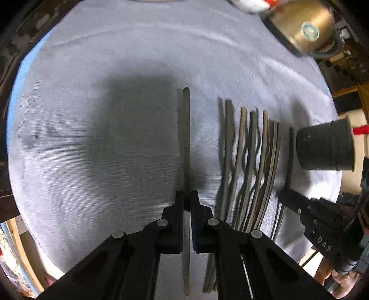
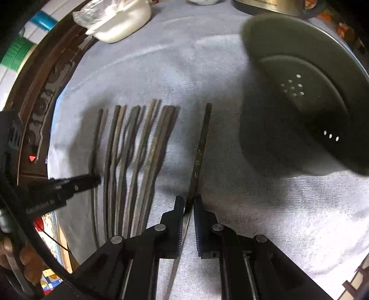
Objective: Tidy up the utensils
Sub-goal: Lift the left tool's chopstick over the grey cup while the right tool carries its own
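Several dark chopsticks (image 1: 251, 161) lie side by side on a white towel (image 1: 103, 150); they also show in the right wrist view (image 2: 136, 161). My left gripper (image 1: 187, 196) is shut on a single chopstick (image 1: 185, 138) and holds it left of the row. My right gripper (image 2: 189, 202) is shut on another chopstick (image 2: 201, 147) with gold markings, right of the row. A dark utensil holder cup (image 2: 306, 99) lies on its side to the right, its open mouth showing drain holes; it also shows in the left wrist view (image 1: 327, 145).
A white lidded container (image 2: 122, 20) sits at the towel's far left edge. A brass-coloured kettle (image 1: 304, 25) stands at the back right. The dark wooden table edge (image 2: 39, 103) runs along the left. The towel is bare to the left of the held chopstick.
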